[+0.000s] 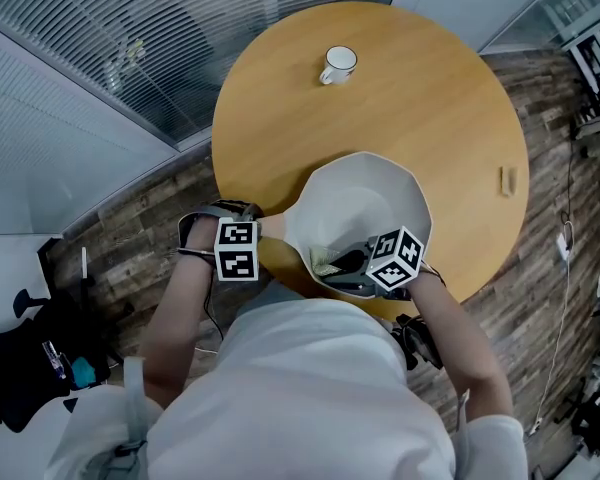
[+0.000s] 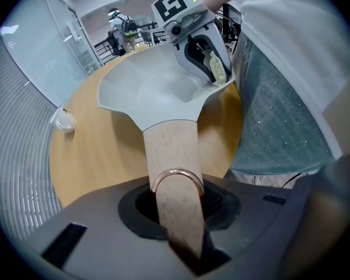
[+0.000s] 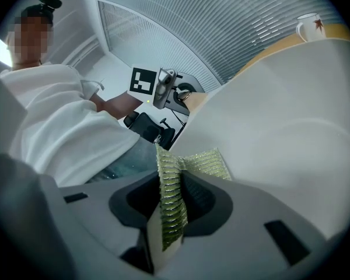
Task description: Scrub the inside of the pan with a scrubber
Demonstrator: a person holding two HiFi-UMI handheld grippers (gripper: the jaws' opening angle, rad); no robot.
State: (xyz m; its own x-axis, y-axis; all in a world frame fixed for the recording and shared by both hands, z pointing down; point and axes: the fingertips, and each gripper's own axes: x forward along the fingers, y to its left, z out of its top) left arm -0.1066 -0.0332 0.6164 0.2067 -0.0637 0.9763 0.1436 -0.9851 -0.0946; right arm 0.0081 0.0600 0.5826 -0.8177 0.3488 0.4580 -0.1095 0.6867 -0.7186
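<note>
Though part-blocked by the torso [image 1: 310,398] in head view, counting as follows.

Seeing 1 pan [image 1: 365,203], pale and faceted, on 1 round wooden table [image 1: 280,118], at the near edge. Seeing 1 wooden handle [image 2: 169,150] on it, with 1 copper ring [image 2: 176,177] round the handle.

Counting 2 grippers.
- For left gripper [image 2: 178,214]: clamped on the handle's end, ring right at the jaw mouth, pointing steeply down.
- For right gripper [image 3: 170,214]: clenched on 1 yellow-green scrubber [image 3: 170,197], gripped edge-on between the jaws, free end lying flat against the pan's inner wall.

From left gripper view, placing that scrubber inside the pan, at the rim on the torso side.

Also on the table: 1 white mug [image 1: 337,64] at the far side, well apart from the pan. Plus 1 small tan block [image 1: 507,180] near the right edge.

Beyond the table, seeing 1 bystander [image 2: 121,25] in left gripper view, too small to detail.
</note>
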